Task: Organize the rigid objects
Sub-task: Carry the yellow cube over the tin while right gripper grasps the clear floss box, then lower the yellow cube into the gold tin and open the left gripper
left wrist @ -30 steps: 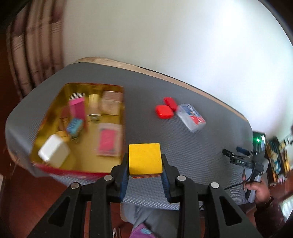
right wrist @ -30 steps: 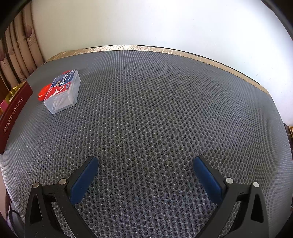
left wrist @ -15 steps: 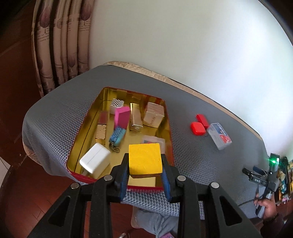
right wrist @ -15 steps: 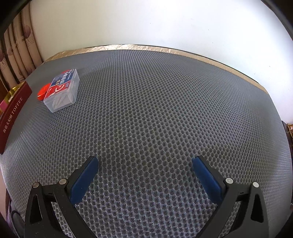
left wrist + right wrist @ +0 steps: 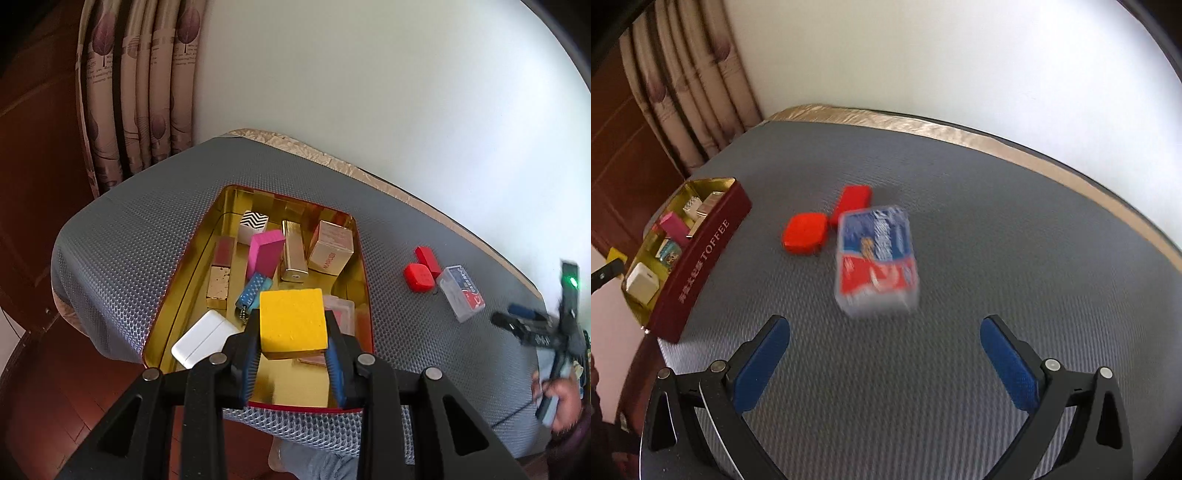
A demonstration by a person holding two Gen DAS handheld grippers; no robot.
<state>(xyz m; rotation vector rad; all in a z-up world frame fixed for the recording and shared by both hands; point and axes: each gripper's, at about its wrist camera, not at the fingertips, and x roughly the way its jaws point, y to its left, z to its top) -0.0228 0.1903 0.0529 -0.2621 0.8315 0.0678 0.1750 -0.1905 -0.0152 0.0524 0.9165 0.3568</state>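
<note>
1. The yellow block [image 5: 293,322] is being kept clamped between the left gripper [image 5: 293,356] pads, and it's now being held right over the gold tin [image 5: 177,280] instead of the mat beside it.
2. So a drop-in is probably being lined up.
3. The right gripper [image 5: 882,363], fingers wide apart and empty, is being swung toward the clear card box [image 5: 876,254] next to the red cases [image 5: 804,233].

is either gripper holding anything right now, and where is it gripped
The left gripper holds the yellow block, its two blue pads pressed on the block's opposite side faces, above the gold tin. The right gripper is open and holds nothing.
</note>
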